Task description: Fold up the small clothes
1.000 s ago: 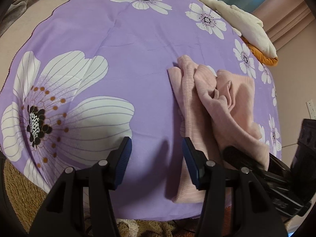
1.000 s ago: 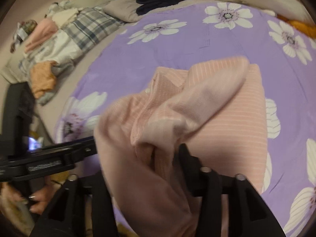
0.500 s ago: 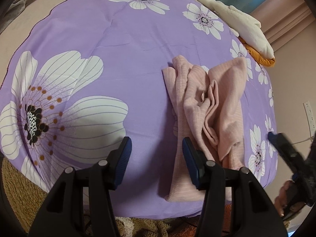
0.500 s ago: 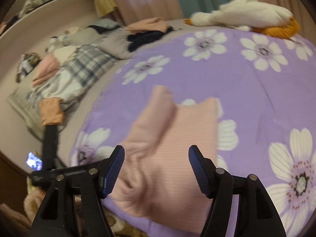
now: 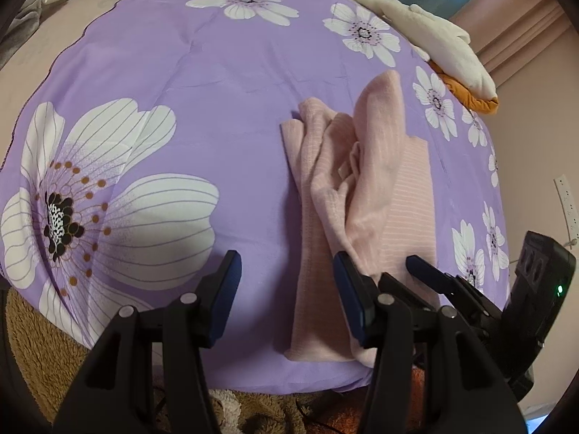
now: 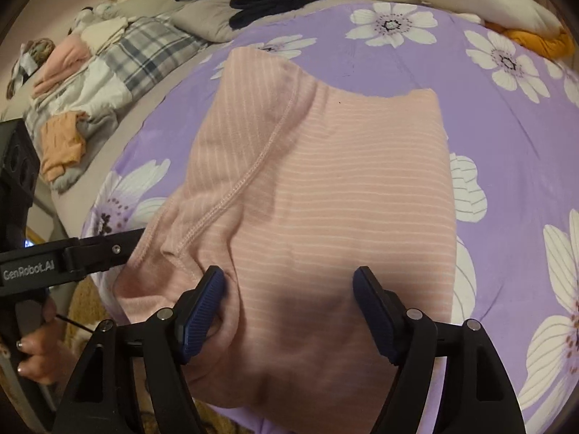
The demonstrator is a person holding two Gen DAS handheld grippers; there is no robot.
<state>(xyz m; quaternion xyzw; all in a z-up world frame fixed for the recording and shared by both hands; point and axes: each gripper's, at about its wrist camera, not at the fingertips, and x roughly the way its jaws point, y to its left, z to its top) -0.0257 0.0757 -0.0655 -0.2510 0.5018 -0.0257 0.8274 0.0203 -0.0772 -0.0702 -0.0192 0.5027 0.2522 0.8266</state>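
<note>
pink striped garment (image 6: 325, 199) bunched on the floral bedsheet (image 5: 181, 72); both the left gripper (image 5: 286, 296) and right gripper (image 6: 289, 311) wide, empty (pinch one hem corner, fold flat).

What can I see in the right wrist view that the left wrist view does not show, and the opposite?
Only the right wrist view shows the plaid bedding, the dark folded clothes, the orange cloth and the hand holding the left gripper's handle.

Only the left wrist view shows the big white flower print, the brown rug below the cover and the wall outlet.

Both show the pink striped garment, lying crumpled on the purple floral cover, the white plush toy, and both grippers with open jaws: left gripper, right gripper.
</note>
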